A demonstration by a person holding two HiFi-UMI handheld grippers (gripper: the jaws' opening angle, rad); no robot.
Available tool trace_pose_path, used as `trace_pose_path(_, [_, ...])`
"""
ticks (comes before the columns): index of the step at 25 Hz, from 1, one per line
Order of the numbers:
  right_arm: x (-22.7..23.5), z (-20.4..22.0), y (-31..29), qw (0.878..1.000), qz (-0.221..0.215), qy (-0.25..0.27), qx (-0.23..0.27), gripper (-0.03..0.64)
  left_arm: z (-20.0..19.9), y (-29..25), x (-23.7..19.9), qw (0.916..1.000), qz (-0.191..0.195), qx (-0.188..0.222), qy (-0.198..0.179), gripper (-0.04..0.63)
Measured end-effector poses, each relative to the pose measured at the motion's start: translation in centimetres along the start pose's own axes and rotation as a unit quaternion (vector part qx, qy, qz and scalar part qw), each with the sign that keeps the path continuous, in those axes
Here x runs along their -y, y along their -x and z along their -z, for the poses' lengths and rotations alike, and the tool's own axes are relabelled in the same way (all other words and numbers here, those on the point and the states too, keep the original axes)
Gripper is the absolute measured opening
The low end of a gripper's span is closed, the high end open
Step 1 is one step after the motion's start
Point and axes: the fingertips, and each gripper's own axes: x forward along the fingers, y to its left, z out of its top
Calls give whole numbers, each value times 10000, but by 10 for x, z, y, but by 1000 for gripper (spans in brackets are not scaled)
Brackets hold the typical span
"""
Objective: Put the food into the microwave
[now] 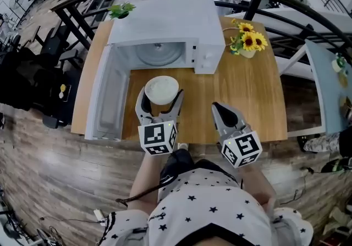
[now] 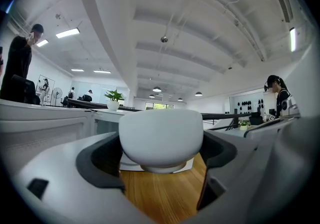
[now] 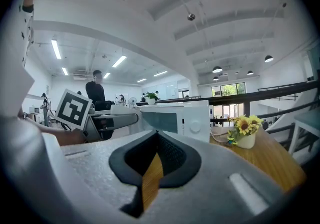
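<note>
Spillage is looming as the chief risk here. The left tool (image 1: 160, 96) is clasping the white bowl (image 1: 161, 88) by its rounded sides alone, so any tilt on the way in could be tipping the food out. A slack squeeze could likewise be letting the smooth wall slide down between the pads (image 2: 102, 155). The microwave (image 1: 165, 30) is standing at the far side of the bench (image 1: 253, 102), with its door (image 1: 107, 96) swinging wide open to the left and its cavity facing the bowl. A low approach could be knocking the bowl's foot against the sill. A wide one could be catching the left jaw on the open door, which is lying just beside that tool. Setting the bowl off-centre on the glass turntable (image 1: 158, 52) could also be leaving it to rock.

The left tool is standing partly open, its jaws spread as wide as the bowl, and the dark pads are pressing against the bowl on both sides. The bowl is sitting between them just in front of the cavity and not yet inside it. Whether it is resting on the wood or being carried just clear of it is hard to tell.

The right tool (image 1: 219, 108) is hovering over the near edge of the bench, well apart from the bowl. Its jaws are meeting with only a thin slit between them, and they are gripping nothing. The sunflower vase (image 1: 247, 41) is standing to the right of the microwave, out of the path.
</note>
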Motion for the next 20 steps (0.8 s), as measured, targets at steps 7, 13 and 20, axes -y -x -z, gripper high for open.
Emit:
trace_pose_path(7, [16, -8, -47, 9999, -55, 43, -124, 6, 12, -48, -26, 9997, -45, -209, 77, 483])
trace_pose_path(13, [25, -7, -82, 9995, -115, 79, -298, 6, 25, -83, -46, 9992, -55, -363, 176, 483])
trace_pose_path(20, [30, -2, -118, 9984, -274, 83, -482, 6, 42, -121, -69, 9981, -185, -539, 229, 483])
